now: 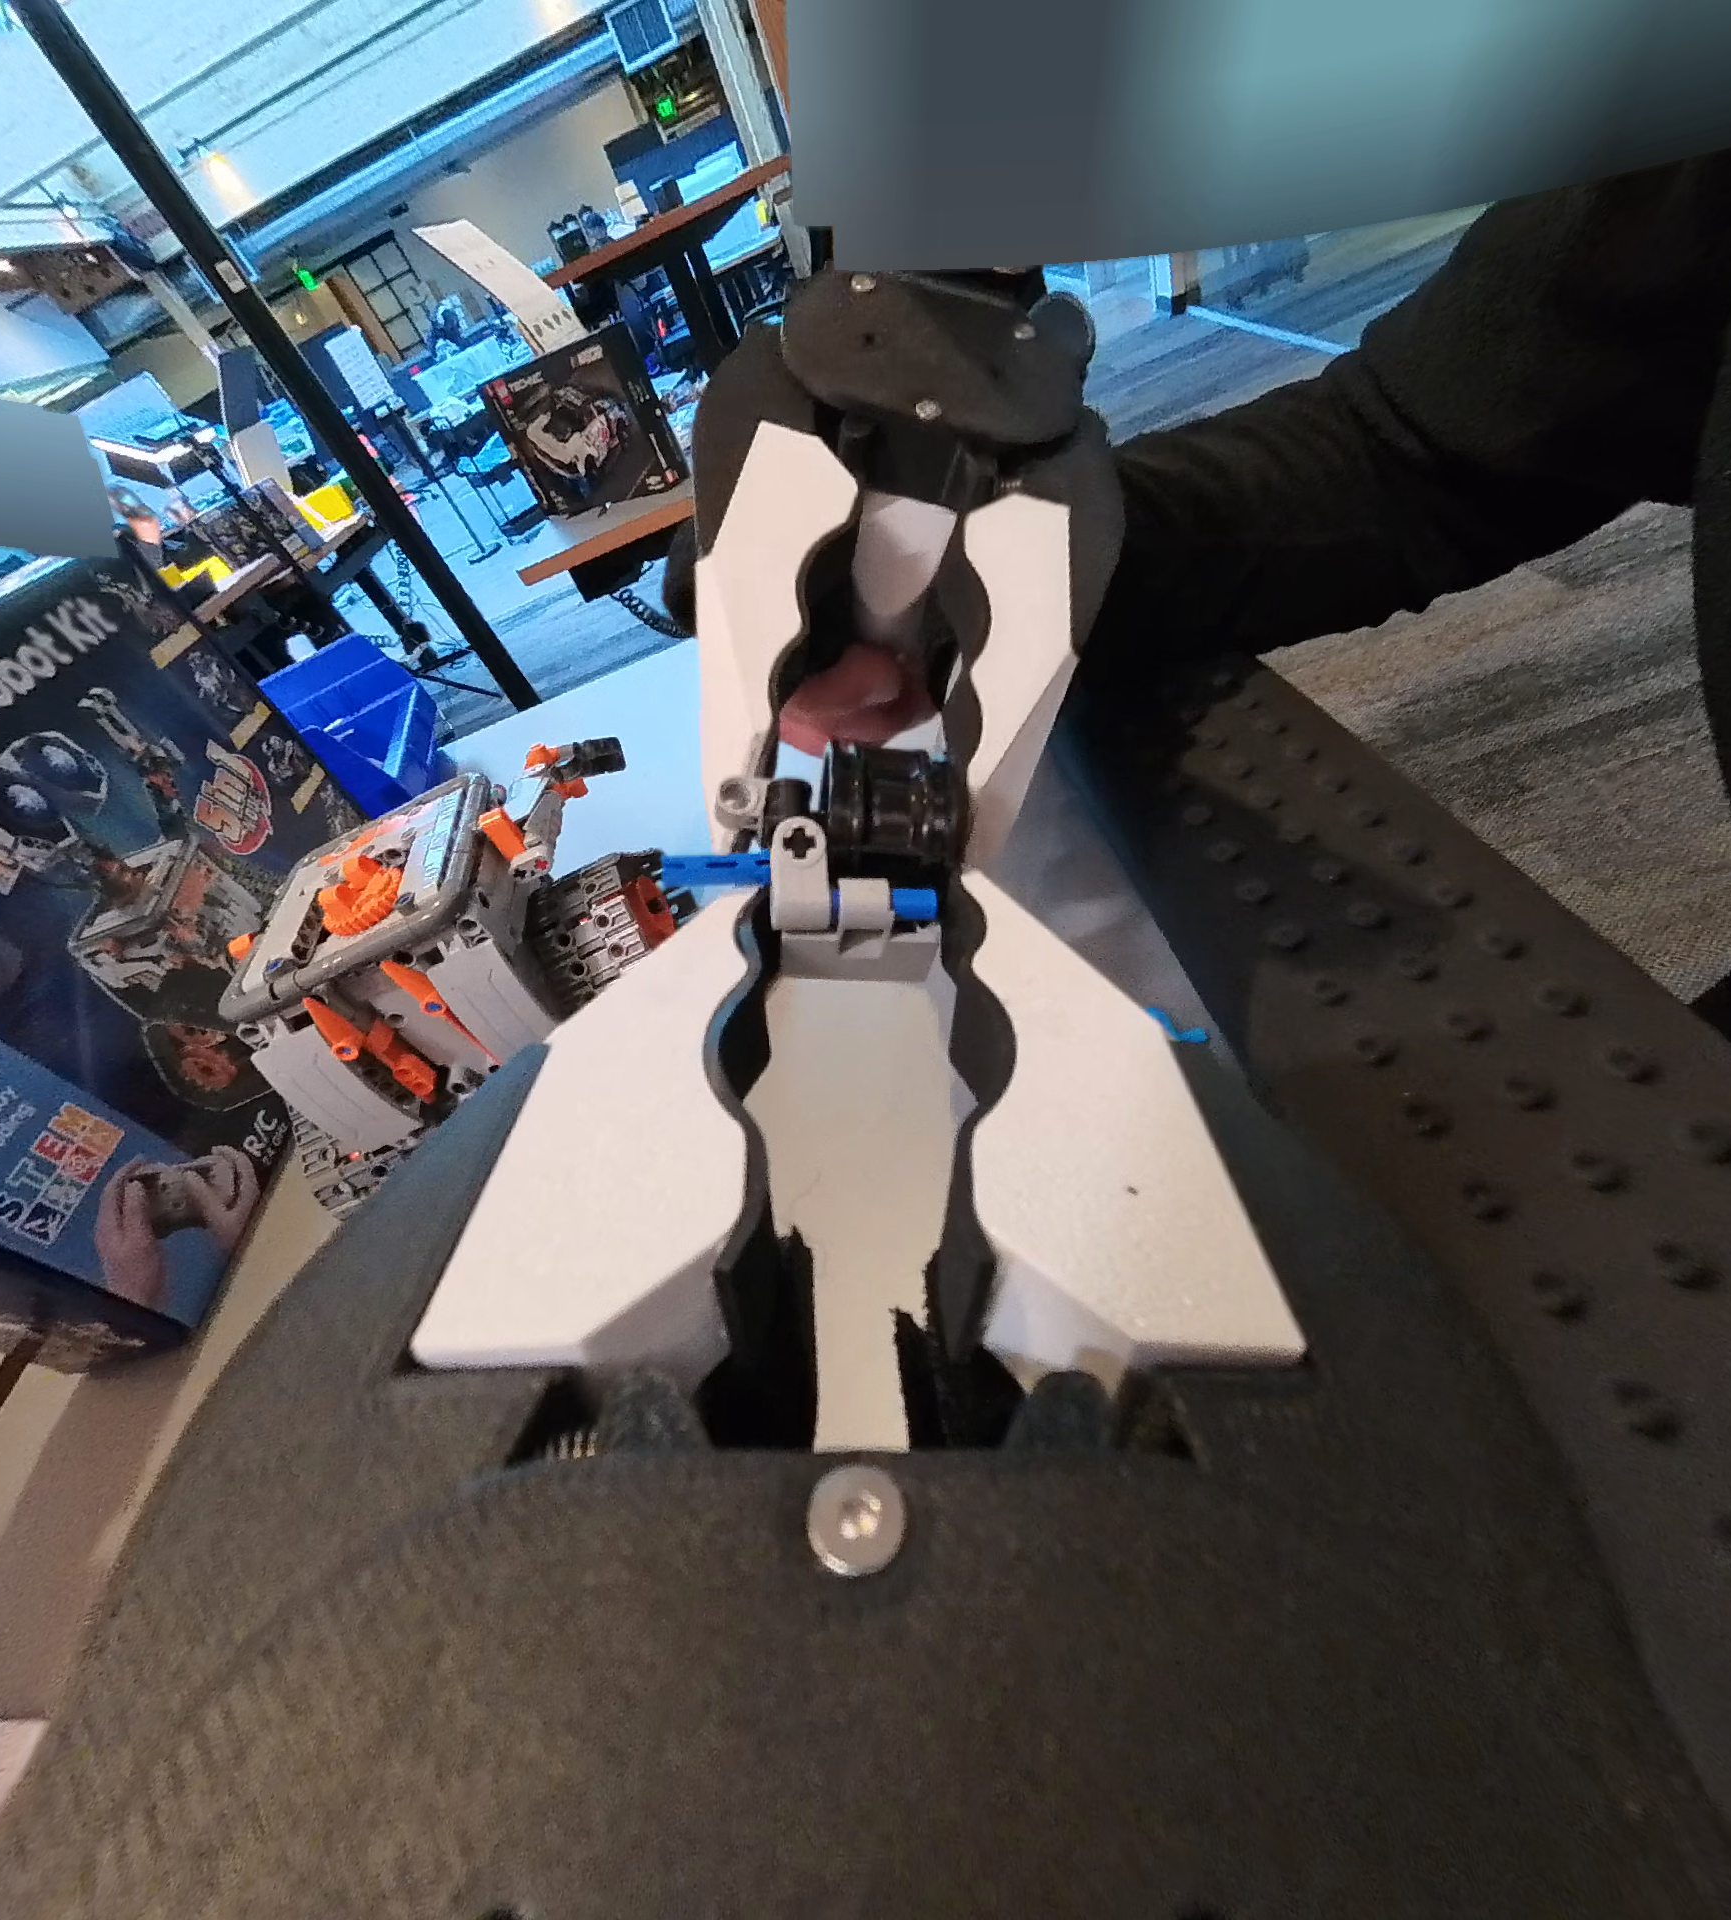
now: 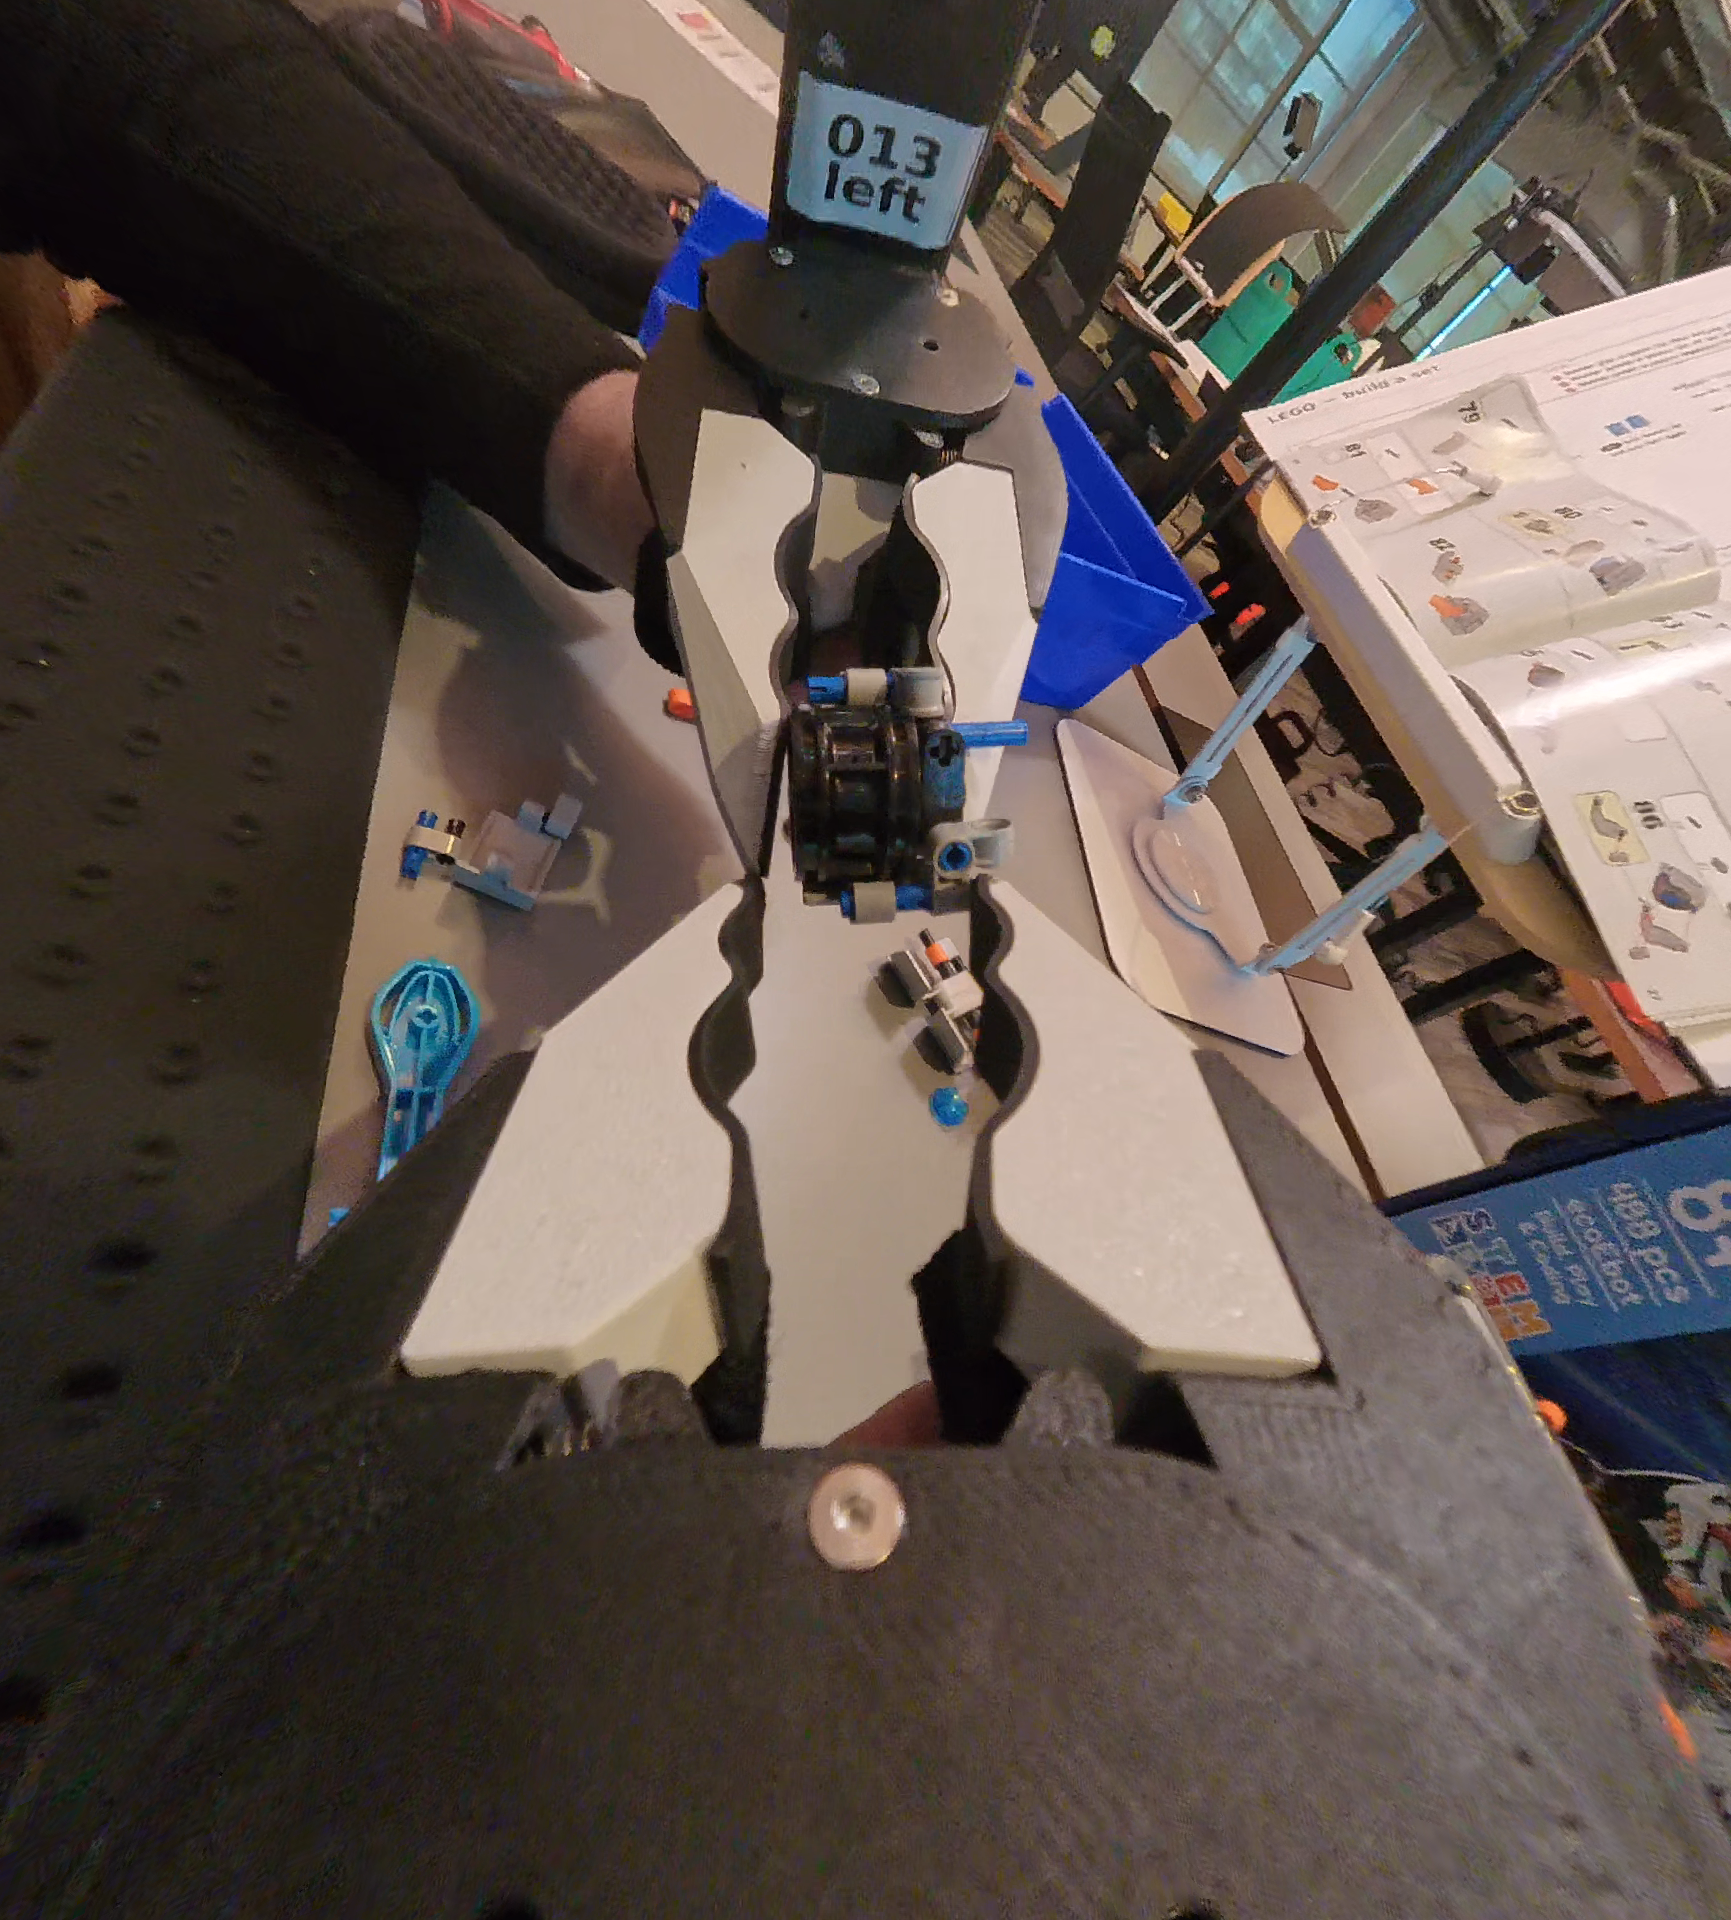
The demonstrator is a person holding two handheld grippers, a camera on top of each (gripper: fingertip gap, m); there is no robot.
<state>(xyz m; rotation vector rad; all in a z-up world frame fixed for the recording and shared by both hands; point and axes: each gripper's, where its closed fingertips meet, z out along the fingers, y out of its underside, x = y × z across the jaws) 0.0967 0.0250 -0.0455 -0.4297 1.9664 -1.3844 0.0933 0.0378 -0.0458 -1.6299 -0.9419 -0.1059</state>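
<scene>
The left tongs [image 1: 856,914] and right tongs [image 2: 866,883] are meeting tip to tip above the worktop [image 2: 549,727], both clamping one small black-wheeled brick assembly [image 2: 866,795], seemingly steadying it from opposite ends while its blue axle [image 1: 710,865] is sticking out sideways.

Blue bin [image 2: 1100,582], open instruction booklet [image 2: 1588,582], kit box [image 1: 61,935], half-built model [image 1: 393,966].

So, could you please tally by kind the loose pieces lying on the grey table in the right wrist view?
Small grey brick assemblies: 2
Light-blue tool: 1
Blue round stud: 1
Orange piece: 1
Total: 5
</scene>
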